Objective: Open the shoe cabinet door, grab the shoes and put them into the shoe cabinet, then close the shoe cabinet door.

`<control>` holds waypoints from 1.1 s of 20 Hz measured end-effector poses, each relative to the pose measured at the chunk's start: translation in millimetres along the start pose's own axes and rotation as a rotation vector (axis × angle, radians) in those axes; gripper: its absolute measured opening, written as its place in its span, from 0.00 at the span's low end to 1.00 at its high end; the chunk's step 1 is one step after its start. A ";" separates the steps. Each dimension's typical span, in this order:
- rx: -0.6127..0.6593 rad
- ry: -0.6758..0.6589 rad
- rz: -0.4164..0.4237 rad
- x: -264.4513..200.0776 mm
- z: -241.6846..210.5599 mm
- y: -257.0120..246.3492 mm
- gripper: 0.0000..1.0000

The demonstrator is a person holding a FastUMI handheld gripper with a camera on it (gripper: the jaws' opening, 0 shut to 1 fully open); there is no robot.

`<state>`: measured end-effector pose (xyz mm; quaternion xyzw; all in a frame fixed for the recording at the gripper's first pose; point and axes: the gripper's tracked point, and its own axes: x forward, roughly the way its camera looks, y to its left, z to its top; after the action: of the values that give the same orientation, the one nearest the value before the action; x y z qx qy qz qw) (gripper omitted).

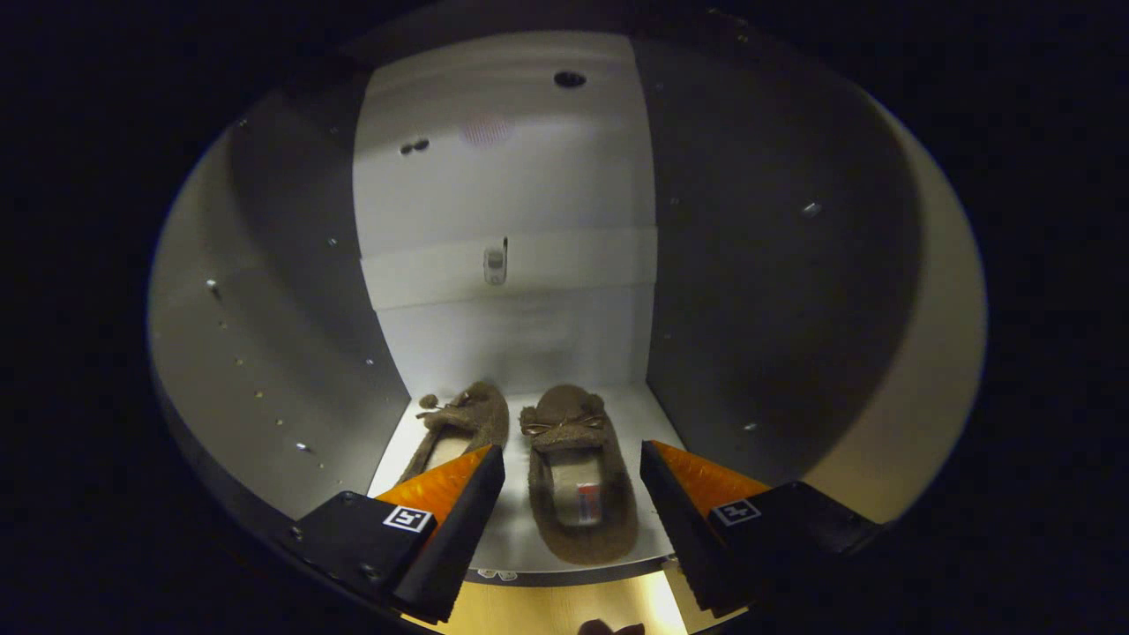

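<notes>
Two brown, fuzzy moccasin slippers lie side by side on the white bottom shelf (pixel 648 414) of the open shoe cabinet (pixel 776 291), toes toward its back panel. The right slipper (pixel 578 481) has a small bow across its vamp and a pale insole with a small label whose writing is too small to read. The left slipper (pixel 463 423) also carries a bow and is partly hidden behind the left finger.

The gripper (pixel 573 476) hangs at the cabinet mouth with its fingers (pixel 459 511) spread wide apart, holding nothing; the right slipper's heel end lies between them, untouched. Each finger is a black wedge with an orange ribbed face, and each mount bears one square black-and-white marker.

The cabinet's side walls are smooth grey board dotted with shelf-pin holes. The white back panel (pixel 503 203) shows a horizontal rail with a small metal fitting and a round hole near the top.
</notes>
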<state>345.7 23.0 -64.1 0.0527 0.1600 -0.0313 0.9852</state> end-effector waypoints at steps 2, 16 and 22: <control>0.023 -0.064 0.016 -37.2 12.5 -1.6 0.99; -0.014 -0.273 0.111 -315.7 -50.2 -38.9 0.98; -0.061 -0.273 0.160 -395.8 -80.4 -76.7 0.98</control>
<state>-60.2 -26.2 -21.1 0.0306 0.0205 0.0453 0.9983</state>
